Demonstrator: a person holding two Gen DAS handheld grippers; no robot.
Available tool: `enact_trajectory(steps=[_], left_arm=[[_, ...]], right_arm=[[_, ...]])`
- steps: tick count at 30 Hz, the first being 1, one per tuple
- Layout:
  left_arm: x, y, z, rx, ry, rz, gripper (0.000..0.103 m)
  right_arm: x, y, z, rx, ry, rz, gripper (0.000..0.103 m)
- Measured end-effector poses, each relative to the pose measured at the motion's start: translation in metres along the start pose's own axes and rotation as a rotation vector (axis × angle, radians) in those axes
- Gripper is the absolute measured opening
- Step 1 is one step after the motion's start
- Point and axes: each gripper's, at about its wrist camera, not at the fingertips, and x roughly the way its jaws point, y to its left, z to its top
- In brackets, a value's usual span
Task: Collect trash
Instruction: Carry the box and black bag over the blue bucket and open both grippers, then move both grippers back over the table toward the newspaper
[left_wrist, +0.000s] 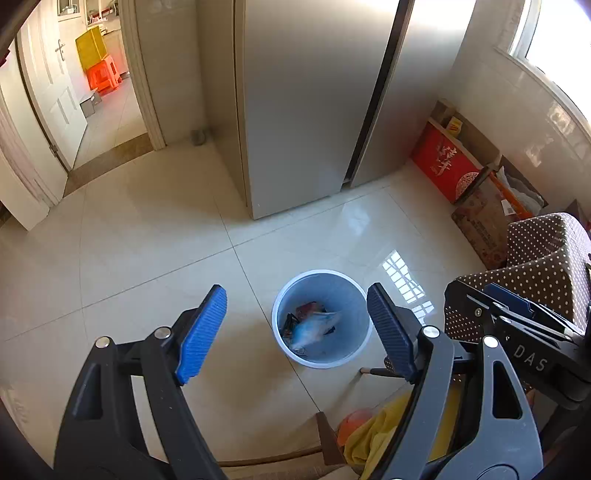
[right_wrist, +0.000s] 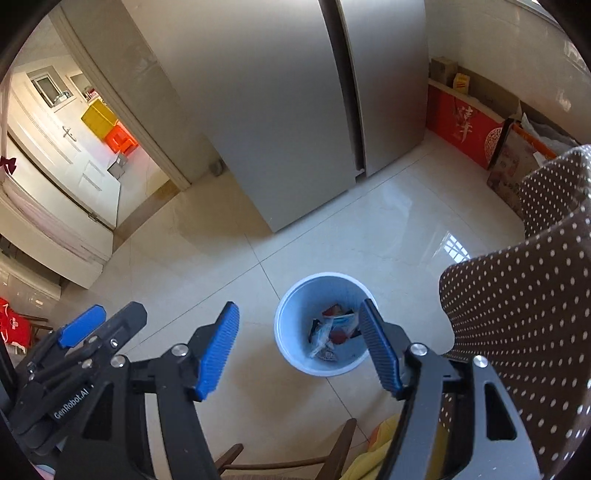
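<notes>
A: Where is the trash?

B: In the blue bin (left_wrist: 321, 319) on the tiled floor (left_wrist: 147, 258). Wrappers and crumpled packets (left_wrist: 310, 326) lie at its bottom, among them a pale blue-white bag and something red. The right wrist view shows the same heap (right_wrist: 332, 332); no print on it is clear enough to read.

A: And the grippers?

B: Both hang above the bin and hold nothing. The left gripper (left_wrist: 295, 332) has its jaws wide apart, with the bin showing between its ribbed blue pads. The right gripper (right_wrist: 299, 347) is also spread wide, and its right pad overlaps the bin's rim (right_wrist: 325, 275) in the picture.

A: Any writing?

B: The right gripper's body, seen from the left wrist camera, reads "DAS" (left_wrist: 530, 358). The left gripper's body, seen from the right wrist camera, reads "GenRobot.AI" (right_wrist: 70, 402). A red box (left_wrist: 445, 168) against the wall has pale Chinese characters that I cannot make out.

A: What else is around?

B: A grey double-door fridge (left_wrist: 314, 92) stands behind the bin, a brown dotted cloth (right_wrist: 517, 295) hangs at the right, and an open doorway shows a yellow crate (left_wrist: 90, 48) on an orange stool (left_wrist: 103, 74).
</notes>
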Motion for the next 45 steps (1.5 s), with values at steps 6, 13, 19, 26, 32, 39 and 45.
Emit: enact_trajectory(steps=[6, 13, 19, 26, 32, 39, 45], left_arm=[[-0.007, -0.009, -0.008, 0.023, -0.006, -0.014, 0.077], [-0.023, -0.033, -0.018, 0.063, -0.028, -0.041, 0.077], [-0.039, -0.065, -0.028, 0.131, -0.049, -0.084, 0.077], [-0.058, -0.117, -0.036, 0.240, -0.071, -0.158, 0.077], [-0.072, -0.170, -0.044, 0.340, -0.078, -0.228, 0.077], [-0.087, -0.230, -0.066, 0.451, -0.063, -0.316, 0.078], [-0.092, -0.274, -0.086, 0.538, -0.038, -0.378, 0.078]], right_arm=[[-0.022, -0.005, -0.009, 0.007, -0.023, 0.018, 0.066], [-0.062, -0.018, -0.019, 0.029, -0.089, 0.022, 0.066], [-0.108, -0.030, -0.031, 0.044, -0.181, 0.011, 0.070], [-0.161, -0.074, -0.049, 0.103, -0.300, -0.086, 0.078], [-0.199, -0.136, -0.073, 0.225, -0.365, -0.173, 0.083], [-0.241, -0.214, -0.114, 0.405, -0.440, -0.254, 0.084], [-0.265, -0.262, -0.143, 0.519, -0.500, -0.224, 0.084]])
